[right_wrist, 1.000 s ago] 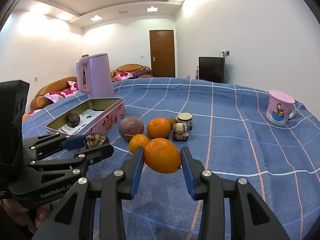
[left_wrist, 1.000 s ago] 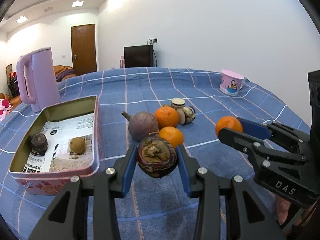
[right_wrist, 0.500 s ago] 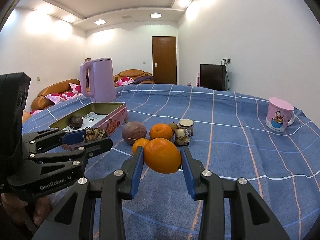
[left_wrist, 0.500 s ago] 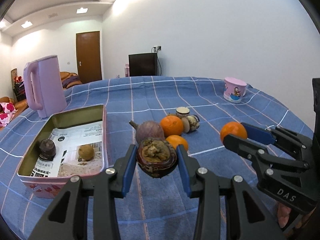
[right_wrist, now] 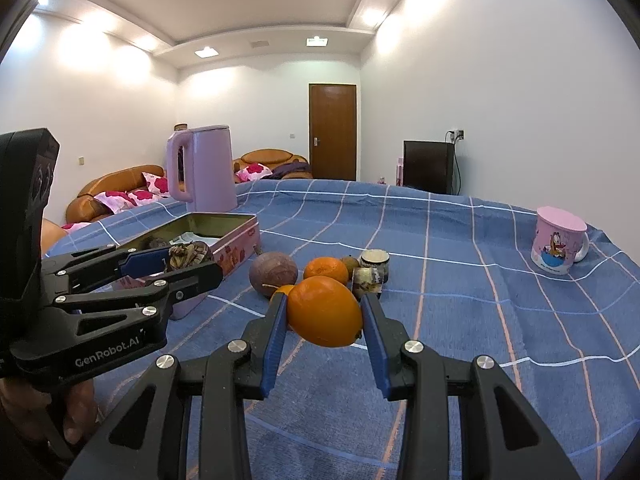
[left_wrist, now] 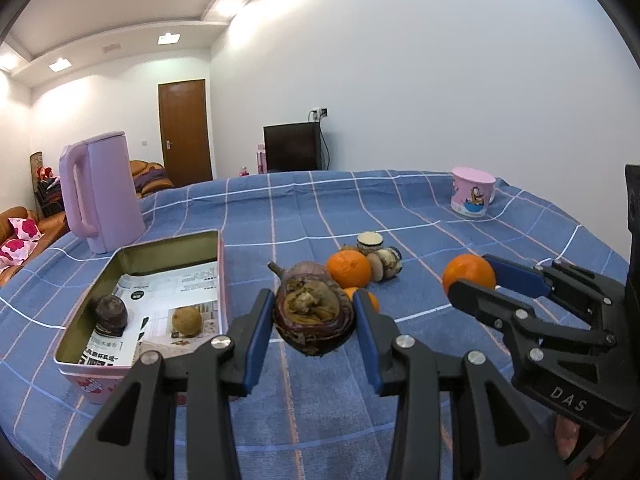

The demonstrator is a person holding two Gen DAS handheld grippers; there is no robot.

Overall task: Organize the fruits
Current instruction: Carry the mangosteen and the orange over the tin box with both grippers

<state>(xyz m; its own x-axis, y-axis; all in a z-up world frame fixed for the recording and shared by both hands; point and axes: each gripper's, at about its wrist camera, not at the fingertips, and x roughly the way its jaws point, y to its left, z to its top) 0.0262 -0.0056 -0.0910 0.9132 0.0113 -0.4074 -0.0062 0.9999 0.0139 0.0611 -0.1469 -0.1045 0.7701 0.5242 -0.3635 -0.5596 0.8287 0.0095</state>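
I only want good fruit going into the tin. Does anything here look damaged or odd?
Yes. The dark purple round fruit clamped in the left tool has a broken-open top showing shrivelled brownish insides. The smooth orange in the right tool looks intact.

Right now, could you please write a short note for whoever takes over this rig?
Left claw: shut on a dark split-open fruit, held above the cloth beside the tin.
Right claw: shut on an orange, also lifted.
Done: two small fruits, one dark and one tan, lie in the tin.
Left: place both held fruits, then the purple fruit and two oranges on the cloth, one behind the held one, one mostly hidden. A small brown fruit sits by the little jars.
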